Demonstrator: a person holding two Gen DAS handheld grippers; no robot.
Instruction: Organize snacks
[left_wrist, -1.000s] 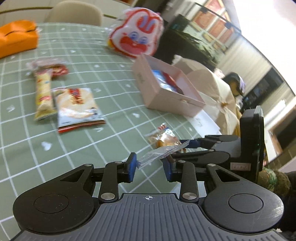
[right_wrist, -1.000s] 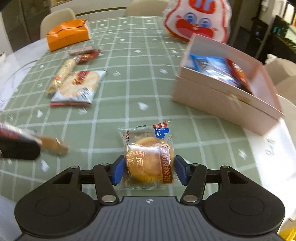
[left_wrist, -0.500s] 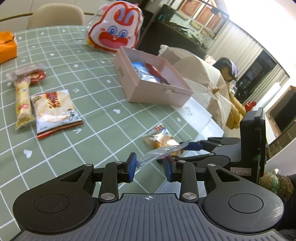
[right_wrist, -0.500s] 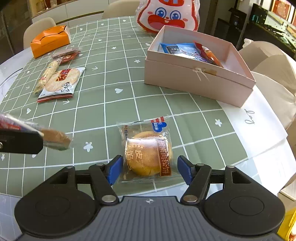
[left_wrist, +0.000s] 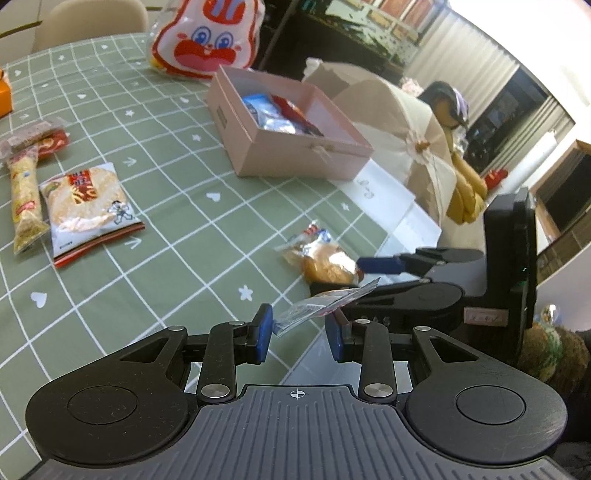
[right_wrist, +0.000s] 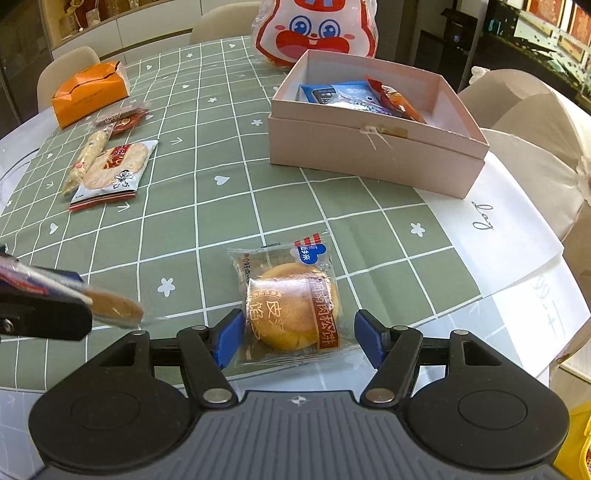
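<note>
My left gripper (left_wrist: 299, 334) is shut on a small clear-wrapped snack bar (left_wrist: 327, 302); it also shows at the left edge of the right wrist view (right_wrist: 110, 308). My right gripper (right_wrist: 299, 338) is open, its fingers on either side of a wrapped round pastry (right_wrist: 291, 310) that lies on the green checked tablecloth; the pastry also shows in the left wrist view (left_wrist: 325, 260). The open pink box (right_wrist: 373, 147) holds several snack packets (right_wrist: 347, 98) and stands beyond the pastry.
A rice cracker pack (right_wrist: 114, 171), a long cracker stick (right_wrist: 86, 162) and a red-wrapped snack (right_wrist: 123, 118) lie at the left. An orange box (right_wrist: 90, 92) and a rabbit-face bag (right_wrist: 314, 31) stand at the back. A white paper (right_wrist: 506, 221) lies at the table's right edge.
My right gripper has opened around the pastry, which stays on the table. My left gripper keeps hold of the snack bar and has turned right, toward the pink box.
</note>
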